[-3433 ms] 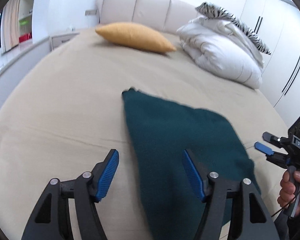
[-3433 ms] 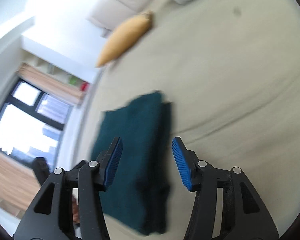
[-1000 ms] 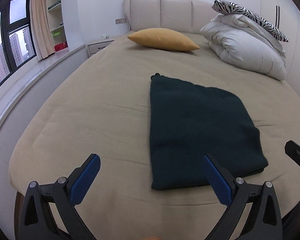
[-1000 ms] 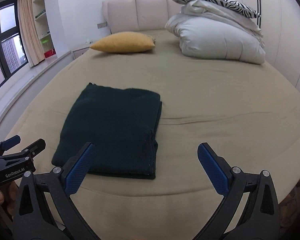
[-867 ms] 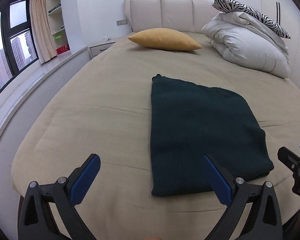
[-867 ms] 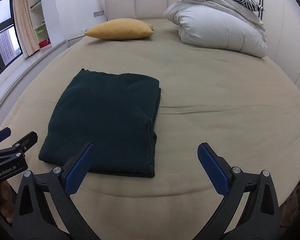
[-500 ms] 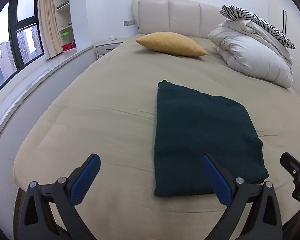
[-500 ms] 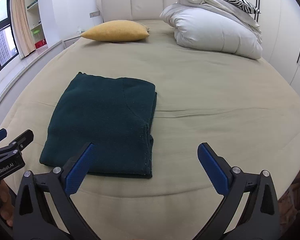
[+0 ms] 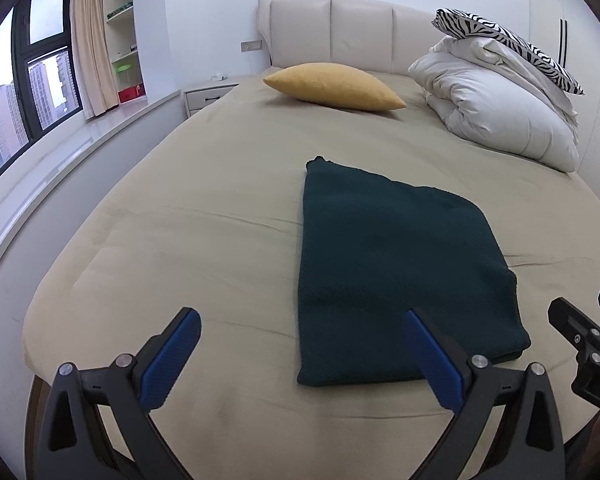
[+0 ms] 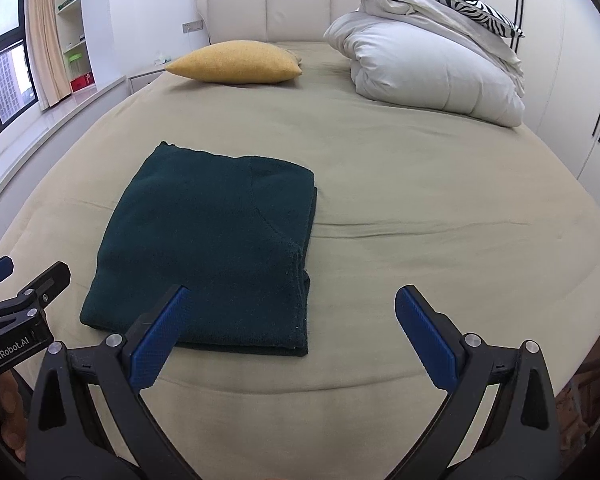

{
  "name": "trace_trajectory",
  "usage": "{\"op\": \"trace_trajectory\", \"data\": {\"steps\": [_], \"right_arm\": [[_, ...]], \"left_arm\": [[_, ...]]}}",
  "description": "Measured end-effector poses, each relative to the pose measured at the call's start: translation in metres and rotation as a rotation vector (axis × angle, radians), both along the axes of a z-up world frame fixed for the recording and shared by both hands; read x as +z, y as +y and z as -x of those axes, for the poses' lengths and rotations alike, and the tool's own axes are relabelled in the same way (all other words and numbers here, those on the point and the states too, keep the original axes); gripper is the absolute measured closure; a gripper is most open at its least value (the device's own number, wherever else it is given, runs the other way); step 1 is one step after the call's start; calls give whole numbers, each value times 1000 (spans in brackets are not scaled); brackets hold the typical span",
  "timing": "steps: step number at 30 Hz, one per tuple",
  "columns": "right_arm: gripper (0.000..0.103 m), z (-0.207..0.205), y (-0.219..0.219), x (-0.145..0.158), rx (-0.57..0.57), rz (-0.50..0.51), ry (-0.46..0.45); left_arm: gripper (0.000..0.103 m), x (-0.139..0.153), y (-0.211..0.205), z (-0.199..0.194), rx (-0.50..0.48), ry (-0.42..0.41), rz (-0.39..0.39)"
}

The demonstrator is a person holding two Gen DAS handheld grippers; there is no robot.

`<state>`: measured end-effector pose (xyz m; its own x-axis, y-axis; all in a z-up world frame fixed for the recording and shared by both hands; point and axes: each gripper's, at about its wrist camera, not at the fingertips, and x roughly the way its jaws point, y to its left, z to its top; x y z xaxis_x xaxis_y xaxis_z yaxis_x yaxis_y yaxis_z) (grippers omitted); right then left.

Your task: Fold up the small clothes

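Note:
A dark green garment (image 9: pixel 396 264) lies folded into a flat rectangle on the beige bed (image 9: pixel 204 200); it also shows in the right wrist view (image 10: pixel 216 240). My left gripper (image 9: pixel 300 332) is wide open and empty, held back over the foot edge of the bed, short of the garment's near left corner. My right gripper (image 10: pixel 292 312) is wide open and empty, held back near the garment's near right corner. Each gripper shows at the edge of the other's view: the right one (image 9: pixel 588 328) and the left one (image 10: pixel 16 284).
A yellow pillow (image 9: pixel 332 86) lies near the headboard. A folded white duvet (image 9: pixel 496 116) with a zebra-striped pillow (image 9: pixel 504 40) on top sits at the back right. A window ledge (image 9: pixel 60 160) runs along the left. Wardrobe doors (image 10: pixel 580 80) stand on the right.
Both grippers have opened wide and drawn back from the garment to the foot of the bed since 3.4 s ago. In the last second they barely shift. The garment lies still.

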<state>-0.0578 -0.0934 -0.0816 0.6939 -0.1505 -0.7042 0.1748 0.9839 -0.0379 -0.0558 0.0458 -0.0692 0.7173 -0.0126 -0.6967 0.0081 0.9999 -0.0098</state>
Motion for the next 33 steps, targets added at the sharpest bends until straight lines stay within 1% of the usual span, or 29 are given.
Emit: {"op": "trace_trajectory", "data": {"steps": [33], "right_arm": [[0, 1, -5, 0, 6, -6, 14]], "left_arm": [[0, -4, 3, -1, -2, 8, 0]]}}
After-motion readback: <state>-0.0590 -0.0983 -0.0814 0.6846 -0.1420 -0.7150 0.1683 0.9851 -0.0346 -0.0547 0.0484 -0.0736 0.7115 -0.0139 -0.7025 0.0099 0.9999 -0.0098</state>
